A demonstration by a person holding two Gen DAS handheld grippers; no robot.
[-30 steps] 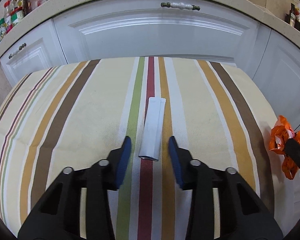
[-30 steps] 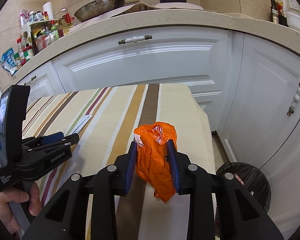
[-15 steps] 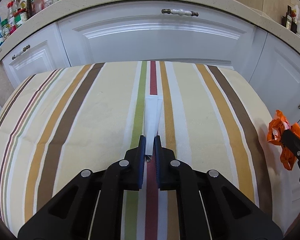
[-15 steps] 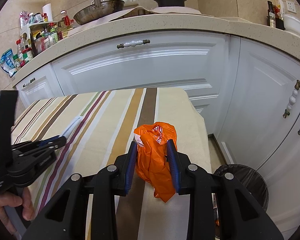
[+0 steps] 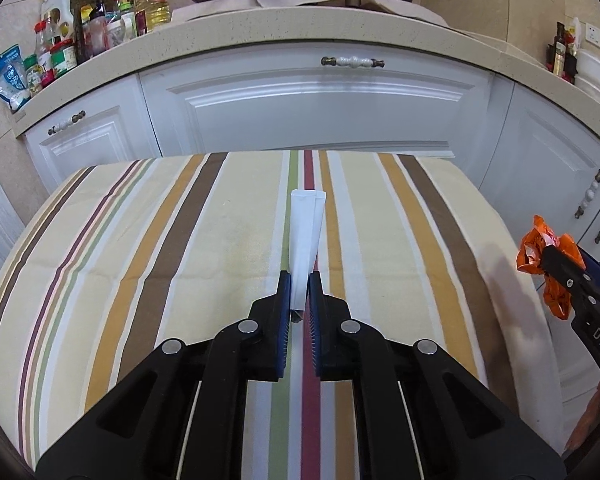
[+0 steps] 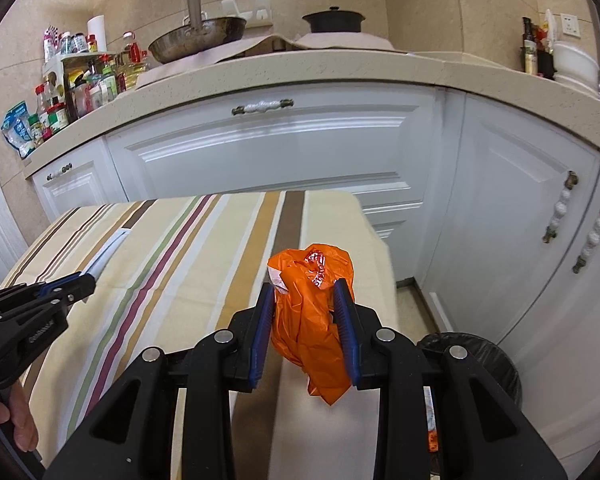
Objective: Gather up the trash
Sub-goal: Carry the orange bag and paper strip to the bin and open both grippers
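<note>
In the left wrist view my left gripper (image 5: 299, 292) is shut on the near end of a long white paper wrapper (image 5: 306, 236), which sticks out forward above the striped tablecloth (image 5: 180, 264). My right gripper (image 6: 305, 300) is shut on a crumpled orange plastic bag (image 6: 310, 312), held over the table's right end. The right wrist view shows the left gripper (image 6: 88, 280) at the left with the white wrapper (image 6: 108, 252) in it. The orange bag (image 5: 540, 248) also shows at the right edge of the left wrist view.
A black-lined trash bin (image 6: 476, 356) stands on the floor right of the table, below the right gripper. White cabinets (image 6: 284, 152) and a beige countertop (image 5: 300, 28) with bottles, a pan and a pot run behind the table. A hand (image 6: 16, 420) holds the left gripper.
The left gripper closed on the white wrapper and lifted it off the cloth, pulling up and back. The right gripper kept its hold on the orange bag and rose slightly.
</note>
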